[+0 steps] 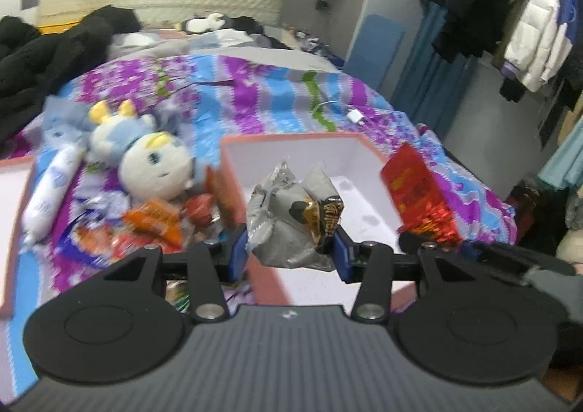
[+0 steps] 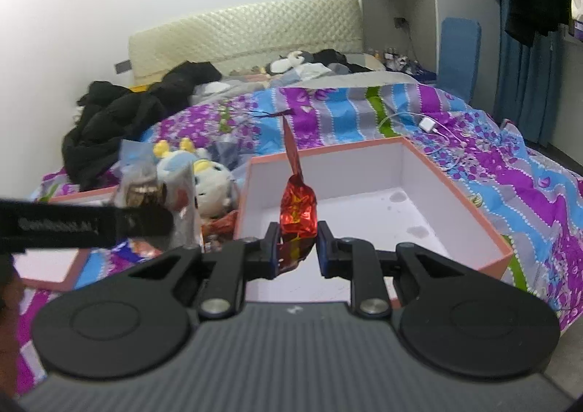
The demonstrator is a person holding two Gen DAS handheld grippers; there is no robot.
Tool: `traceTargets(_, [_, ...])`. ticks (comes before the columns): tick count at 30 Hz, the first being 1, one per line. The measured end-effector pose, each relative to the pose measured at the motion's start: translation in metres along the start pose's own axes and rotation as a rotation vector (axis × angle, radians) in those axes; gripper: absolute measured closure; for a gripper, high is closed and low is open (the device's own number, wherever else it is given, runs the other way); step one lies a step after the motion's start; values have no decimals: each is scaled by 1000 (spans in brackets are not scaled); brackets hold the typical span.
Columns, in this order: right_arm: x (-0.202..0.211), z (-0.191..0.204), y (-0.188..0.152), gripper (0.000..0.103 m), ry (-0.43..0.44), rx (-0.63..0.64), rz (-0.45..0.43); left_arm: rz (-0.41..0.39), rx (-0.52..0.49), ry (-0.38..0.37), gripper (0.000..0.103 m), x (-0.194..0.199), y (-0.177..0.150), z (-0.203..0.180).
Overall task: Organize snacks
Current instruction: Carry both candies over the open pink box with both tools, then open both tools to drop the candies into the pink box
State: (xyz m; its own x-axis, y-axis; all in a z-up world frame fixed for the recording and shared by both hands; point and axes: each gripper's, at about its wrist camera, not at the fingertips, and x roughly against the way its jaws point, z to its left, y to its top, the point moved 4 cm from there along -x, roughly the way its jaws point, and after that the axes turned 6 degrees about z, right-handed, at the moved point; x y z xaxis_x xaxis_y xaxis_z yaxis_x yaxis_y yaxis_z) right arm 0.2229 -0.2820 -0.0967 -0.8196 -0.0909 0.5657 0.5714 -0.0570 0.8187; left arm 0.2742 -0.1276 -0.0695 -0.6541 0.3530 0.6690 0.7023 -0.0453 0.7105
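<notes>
My left gripper (image 1: 290, 248) is shut on a silver snack bag (image 1: 288, 215) with a black and gold label, held above the near left corner of the pink-rimmed white box (image 1: 291, 138). My right gripper (image 2: 296, 248) is shut on a shiny red foil snack bag (image 2: 297, 211), held over the same box (image 2: 452, 189), whose inside shows only bare white floor. The red bag (image 1: 422, 193) and the right gripper (image 1: 430, 242) also show at the right in the left wrist view. The left gripper's finger (image 2: 83, 224) and silver bag (image 2: 145, 189) show at the left in the right wrist view.
A pile of loose snacks (image 1: 153, 222) lies on the patterned bedspread left of the box, beside a white plush toy (image 1: 156, 164) and a white tube pack (image 1: 51, 193). A second box part (image 2: 51, 266) lies at the left. A white charger (image 1: 355, 116) lies beyond the box.
</notes>
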Motion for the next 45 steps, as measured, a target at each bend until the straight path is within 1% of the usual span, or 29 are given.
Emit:
traceTargets(2, [-11, -9, 7, 79, -10, -7, 14, 19, -19, 1, 51, -17, 15, -7])
traceTargets(4, [-23, -19, 15, 79, -31, -6, 21, 56, -33, 4, 51, -38, 28, -13])
traceTargets(6, [-38, -27, 20, 80, -52, -5, 41, 115, -34, -13, 51, -63, 39, -16])
traceTargets(7, [-46, -32, 23, 80, -59, -5, 53, 160, -12, -34, 51, -79, 44, -15])
traceTargets(8, [-56, -38, 24, 79, -64, -10, 75, 192, 14, -42, 51, -91, 47, -12])
traceTargets(10, [-76, -49, 25, 79, -79, -26, 128, 253, 25, -41, 51, -115, 53, -11])
traceTargets(14, [-110, -67, 20, 79, -70, -78, 257, 360, -13, -16, 51, -155, 60, -15])
traceTargets(16, [-123, -79, 17, 79, -56, -124, 319, 390, -20, -5, 51, -168, 62, -15])
traceTargets(19, [-134, -86, 12, 79, -46, -153, 377, 427, -13, 1, 51, -177, 64, -14])
traceTargets(21, [-135, -85, 11, 79, -58, -144, 384, 444, -15, -3, 51, -179, 62, -16])
traceTargets(24, [-135, -83, 13, 78, -48, -133, 378, 457, -21, -11, 51, -179, 60, -19])
traceTargets(26, [-133, -83, 14, 78, -35, -139, 377, 454, -24, -4, 51, -179, 58, -20])
traceTargets(27, [-132, -83, 14, 76, -36, -143, 376, 454, -31, -5, 50, -178, 58, -20])
traceTargets(28, [-131, -85, 15, 65, -38, -150, 369, 452, -38, -8, 48, -178, 57, -20])
traceTargets(29, [-130, -86, 15, 49, -44, -153, 370, 454, -40, -14, 39, -178, 58, -19])
traceTargets(30, [-130, -86, 14, 44, -47, -151, 371, 450, -28, -18, 35, -177, 58, -17])
traceTargets(31, [-128, -86, 14, 43, -43, -148, 365, 432, -10, -20, 33, -174, 60, -15])
traceTargets(36, [-117, -86, 13, 44, -50, -128, 330, 370, 22, -50, 33, -153, 67, -8])
traceTargets(42, [-87, -79, 14, 44, -40, -117, 243, 249, -44, -37, 33, -110, 67, -11])
traceTargets(45, [-70, -73, 12, 44, -22, -117, 200, 193, -79, -12, 33, -89, 60, -13])
